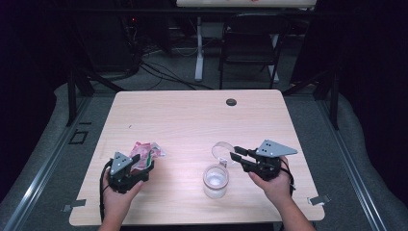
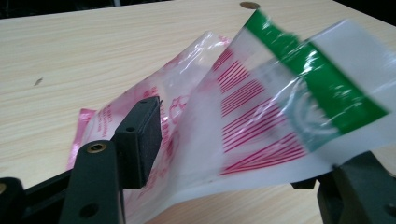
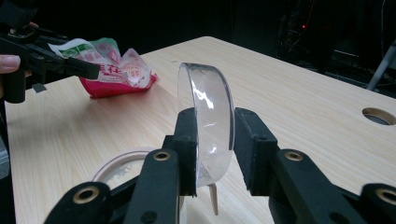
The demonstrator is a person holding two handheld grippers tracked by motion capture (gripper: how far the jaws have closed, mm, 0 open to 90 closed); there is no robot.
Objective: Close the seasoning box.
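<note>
The tabletop (image 1: 192,115) is carrying everything toward its near edge. At near left, the left gripper (image 1: 136,168) is lifting a red, white and green plastic packet (image 1: 144,153), which is draping between its spread fingers (image 2: 140,135); whether they are truly pinching it cannot be told. At near right, an open clear jar (image 1: 215,180) is standing upright, seemingly with a little white residue inside, closer to the right hand. Just beyond it, the right gripper (image 1: 235,156) is holding the clear round lid (image 3: 208,116) on edge between its fingers (image 3: 187,140), one finger touching, the other just apart.
</note>
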